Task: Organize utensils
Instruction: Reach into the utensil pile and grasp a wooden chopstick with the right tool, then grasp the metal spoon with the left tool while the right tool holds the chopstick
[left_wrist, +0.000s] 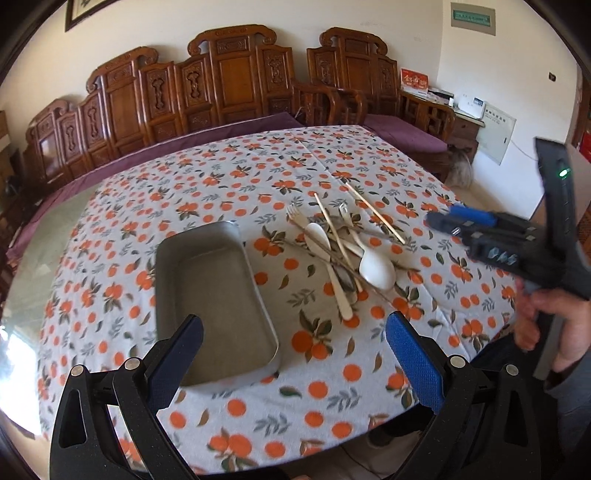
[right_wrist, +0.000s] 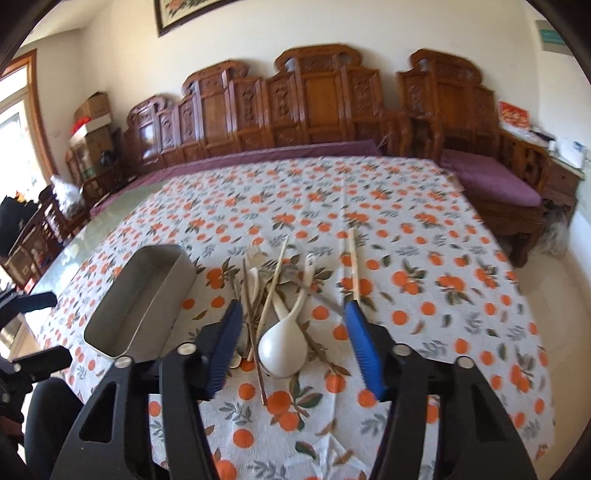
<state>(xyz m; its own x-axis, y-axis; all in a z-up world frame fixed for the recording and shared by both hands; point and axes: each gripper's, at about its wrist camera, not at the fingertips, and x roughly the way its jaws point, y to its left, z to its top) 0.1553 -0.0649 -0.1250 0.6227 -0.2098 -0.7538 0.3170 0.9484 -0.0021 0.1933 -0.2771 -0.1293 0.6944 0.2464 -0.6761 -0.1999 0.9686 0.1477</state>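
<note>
A pile of utensils (left_wrist: 347, 243) lies on the orange-patterned tablecloth: a large white spoon (left_wrist: 376, 271), a smaller white spoon, a fork and several chopsticks. An empty metal tray (left_wrist: 236, 347) sits to their left. My left gripper (left_wrist: 295, 347) is open and empty, held over the tray's near end. My right gripper (right_wrist: 293, 325) is open and empty, just above the near side of the pile, with the large white spoon (right_wrist: 282, 350) between its fingers. The tray (right_wrist: 107, 341) is to its left. The right gripper (left_wrist: 454, 225) also shows in the left wrist view, at the right of the pile.
The tablecloth (left_wrist: 207, 192) covers a table. Carved wooden benches (left_wrist: 229, 85) with purple cushions stand behind it. A side table (left_wrist: 458, 110) with small items is at the back right. My left gripper (right_wrist: 29, 332) shows at the left edge of the right wrist view.
</note>
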